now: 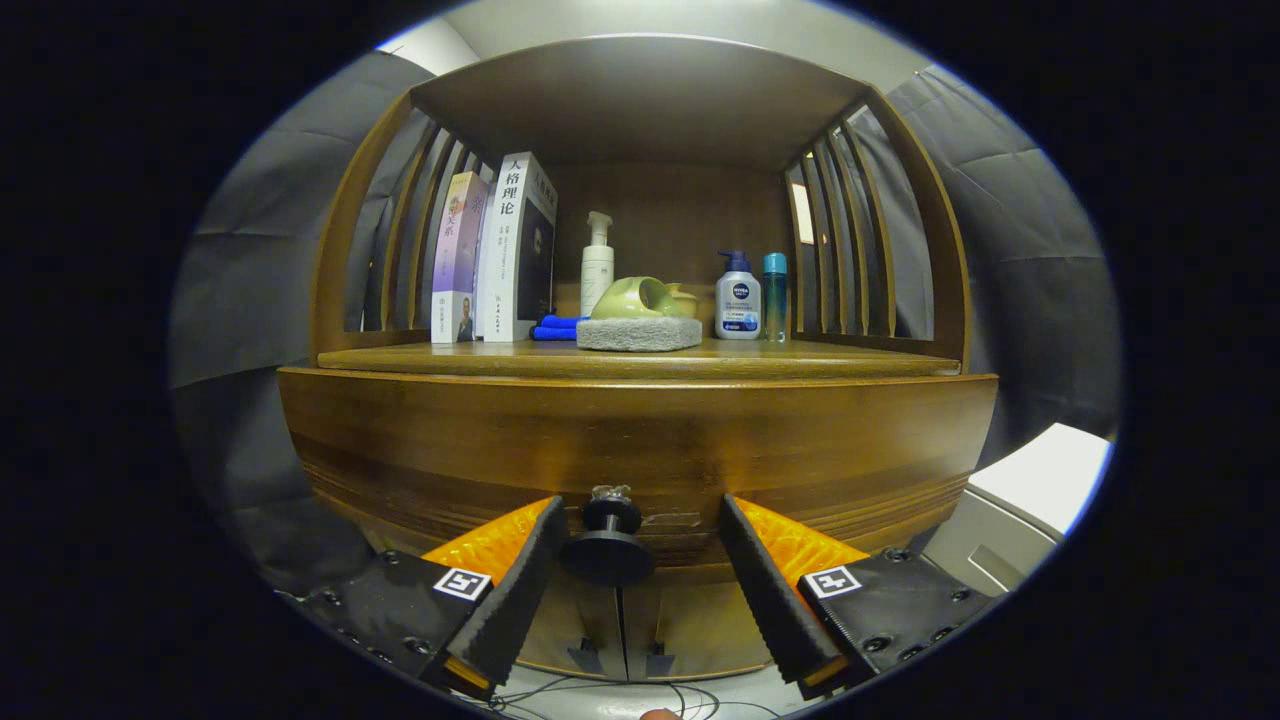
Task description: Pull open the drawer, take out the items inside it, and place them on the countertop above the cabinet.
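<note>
At the bottom centre of the frame the tool stands wide open, its fingers on either side of the drawer's black knob, the left one close to it and neither pressing on it. The wooden drawer front spans the middle, shut. Above it, on the table, stand two books, a white pump bottle, a green ceramic piece on a grey pad, a blue cloth and two more bottles.

Tall white paperback book upright on wooden shelf: spine carries large Chinese characters 人格理论. Small white pump bottle with blue cap on same shelf: round dark-blue badge, brand NIVEA. Neighbouring pale purple book: spine lettering too small to make out.
</note>
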Demonstrator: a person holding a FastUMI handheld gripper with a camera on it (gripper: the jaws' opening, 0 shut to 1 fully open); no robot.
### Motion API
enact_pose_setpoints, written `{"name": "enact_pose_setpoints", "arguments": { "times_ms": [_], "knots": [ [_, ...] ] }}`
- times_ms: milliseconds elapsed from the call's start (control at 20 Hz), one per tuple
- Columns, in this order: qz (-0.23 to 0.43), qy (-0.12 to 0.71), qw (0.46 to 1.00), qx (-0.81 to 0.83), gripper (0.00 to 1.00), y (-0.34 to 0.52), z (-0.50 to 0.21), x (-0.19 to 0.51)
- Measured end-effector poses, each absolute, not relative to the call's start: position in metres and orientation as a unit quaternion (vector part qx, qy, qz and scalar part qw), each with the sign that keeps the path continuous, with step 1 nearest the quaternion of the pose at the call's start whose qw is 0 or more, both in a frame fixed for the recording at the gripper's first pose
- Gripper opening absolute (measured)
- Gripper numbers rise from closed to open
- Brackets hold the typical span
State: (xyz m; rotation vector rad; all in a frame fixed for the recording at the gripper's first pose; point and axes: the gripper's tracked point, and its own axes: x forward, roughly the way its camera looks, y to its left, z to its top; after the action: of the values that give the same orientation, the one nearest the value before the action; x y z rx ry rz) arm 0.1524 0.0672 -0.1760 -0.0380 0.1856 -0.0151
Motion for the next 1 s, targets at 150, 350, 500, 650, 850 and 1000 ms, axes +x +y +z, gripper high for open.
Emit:
{"name": "enact_pose_setpoints", "arguments": {
  "times_ms": [150, 350, 500, 650, 850, 1000],
  "knots": [
    [-0.009, 0.094, 0.995, -0.017, 0.98, 0.068, -0.177, 0.164],
    [-0.012, 0.095, 0.995, -0.013, 0.98, 0.068, -0.178, 0.177],
    [-0.016, 0.083, 0.996, -0.025, 0.98, 0.069, -0.178, 0.177],
    [-0.017, 0.075, 0.996, -0.038, 0.98, 0.068, -0.172, 0.177],
    [-0.015, 0.050, 0.999, -0.004, 0.99, 0.062, -0.125, 0.160],
    [-0.013, 0.044, 0.998, 0.031, 0.99, 0.052, -0.095, 0.134]
  ]
}}
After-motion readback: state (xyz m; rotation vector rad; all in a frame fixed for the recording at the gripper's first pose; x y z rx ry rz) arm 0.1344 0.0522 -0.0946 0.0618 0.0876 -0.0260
